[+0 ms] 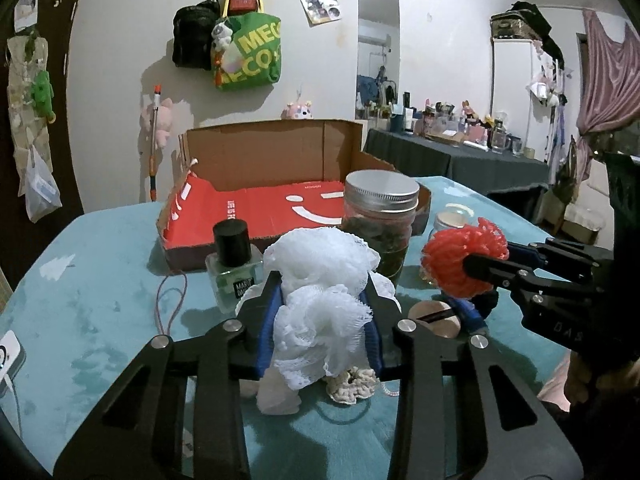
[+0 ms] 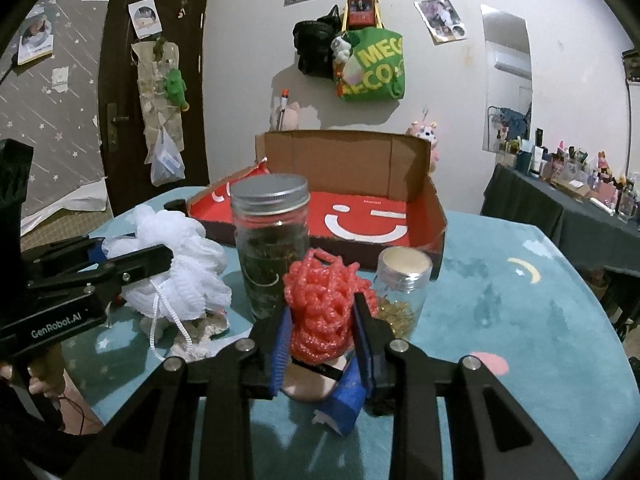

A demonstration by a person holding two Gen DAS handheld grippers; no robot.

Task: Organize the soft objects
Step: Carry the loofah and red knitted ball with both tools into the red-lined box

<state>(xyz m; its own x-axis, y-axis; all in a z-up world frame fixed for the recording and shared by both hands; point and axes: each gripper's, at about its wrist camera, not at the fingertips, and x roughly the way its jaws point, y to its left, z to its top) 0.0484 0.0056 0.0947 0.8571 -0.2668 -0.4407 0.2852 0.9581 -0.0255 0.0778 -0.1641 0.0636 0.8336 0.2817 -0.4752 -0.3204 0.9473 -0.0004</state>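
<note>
Left wrist view: a white mesh bath puff, frilly and bunched into loose ruffles, sits between the blue-padded fingers of the left gripper, which is closed down onto it and carries it above the teal tablecloth. Under the puff, near the base of the fingers, lie a cream crocheted scrunchie and a pale soft lump whose kind I cannot tell. Just beyond the left fingertip stands a small green perfume bottle with a black cap; beyond the right fingertip stands a tall glass jar with a silver screw lid and dark contents. Farther ahead lies an open cardboard box with a red floor and a white smile printed on it.

To the right of this tool, the right gripper clamps a red plastic net ball, coarse and knobbly.

Right wrist view: the net ball bulges up between the right gripper's narrowly set fingers, held off the cloth. Below it, near the finger bases, lie a pinkish round object and a blue item, both partly hidden. Straight ahead is the tall jar; ahead and right, a shorter jar with golden bits inside. The box lies behind both. Off to the left, the other tool grips the white puff, its cord dangling.
</note>
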